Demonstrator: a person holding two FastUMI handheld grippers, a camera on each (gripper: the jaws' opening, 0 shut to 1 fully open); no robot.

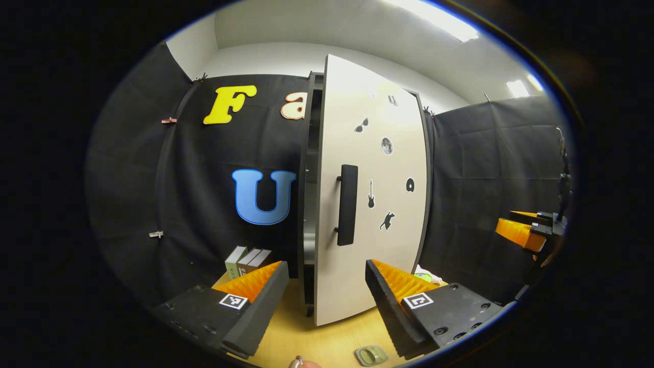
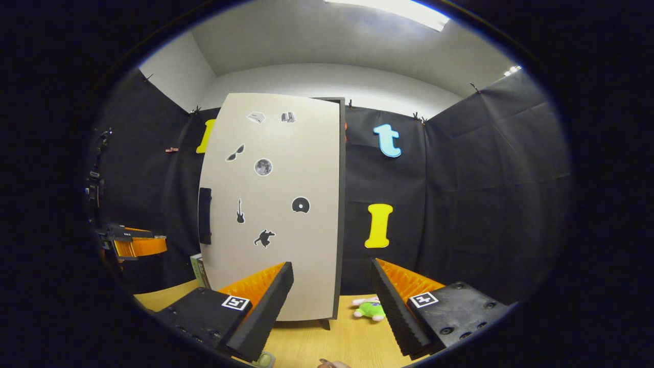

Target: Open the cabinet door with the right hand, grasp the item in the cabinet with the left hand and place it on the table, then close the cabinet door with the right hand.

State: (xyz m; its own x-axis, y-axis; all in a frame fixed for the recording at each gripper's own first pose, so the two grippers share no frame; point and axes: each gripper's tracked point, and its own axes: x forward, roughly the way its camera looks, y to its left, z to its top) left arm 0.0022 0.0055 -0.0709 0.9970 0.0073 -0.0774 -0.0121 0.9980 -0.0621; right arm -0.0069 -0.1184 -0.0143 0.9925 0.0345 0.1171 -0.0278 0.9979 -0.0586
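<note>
- Cabinet door (image 1: 375,204) ajar by a narrow gap on its handle side, a dark slit of cabinet interior showing just left of the door edge in the left gripper view; item inside hidden, cannot tell what it is or on which shelf.
- Door handle (image 1: 347,204), a dark vertical bar, long axis upright, near the door's free edge; in the right gripper view it sits at the door's left margin (image 2: 205,215).
- Left gripper (image 1: 322,291) wide apart in the fingers, holding nothing, aimed almost straight at the handle and the gap, apparently the nearer of the two.
- Right gripper (image 2: 332,296) likewise spread wide and empty, facing the door's flat front, handle well off to the left of its fingers; judged to need a leftward reach to swing the door further.
- Bench (image 1: 327,337) under the cabinet, pale wood.
- Books (image 1: 245,260) standing left of the cabinet; green plush toy (image 2: 369,308) lying on the bench right of the cabinet's foot.
</note>
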